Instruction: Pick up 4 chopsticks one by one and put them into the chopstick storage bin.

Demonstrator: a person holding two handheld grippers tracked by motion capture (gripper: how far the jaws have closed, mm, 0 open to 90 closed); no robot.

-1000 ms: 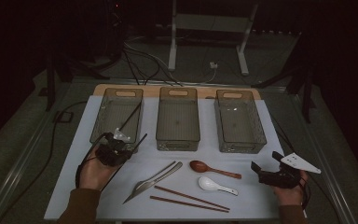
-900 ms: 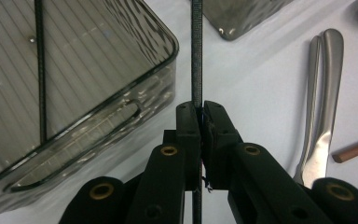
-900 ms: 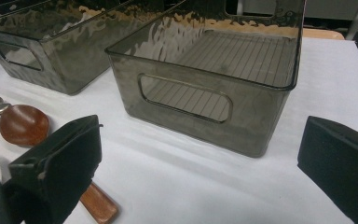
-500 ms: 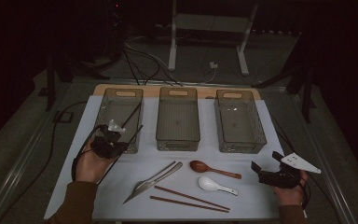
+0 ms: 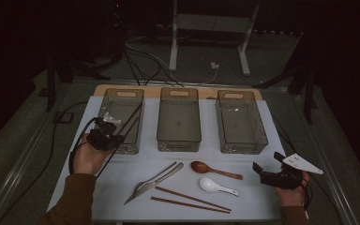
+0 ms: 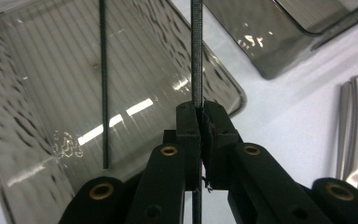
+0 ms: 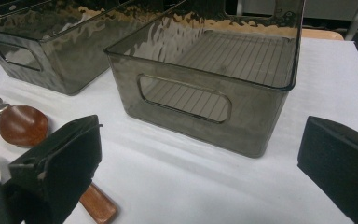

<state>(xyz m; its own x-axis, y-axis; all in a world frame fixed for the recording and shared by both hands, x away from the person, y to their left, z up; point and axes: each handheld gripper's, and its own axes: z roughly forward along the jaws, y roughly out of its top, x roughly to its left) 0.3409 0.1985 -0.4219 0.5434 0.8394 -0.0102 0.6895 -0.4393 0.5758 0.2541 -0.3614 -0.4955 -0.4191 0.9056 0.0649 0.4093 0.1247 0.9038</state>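
High view first: the left gripper sits at the near end of the left bin, clamped on a dark chopstick that slants up over the bin; a second dark stick runs beside it, and whether the jaws also hold that one cannot be told from here. On the white mat lie metal tongs, a brown wooden spoon, a white ceramic spoon and a pair of reddish chopsticks. The middle bin and right bin stand in line with the left one. The right gripper rests near the mat's right edge, jaws apart.

Left gripper view: the jaws press together on the thin chopstick, which stands straight up over the bin's near corner. The second stick lies over the ribbed bin floor, apart from the jaws. The tongs show at the right edge.

Right gripper view: the two black jaws stand wide apart with nothing between them, facing the handle cut-out of the right bin. The wooden spoon lies at the left, beside the left jaw.
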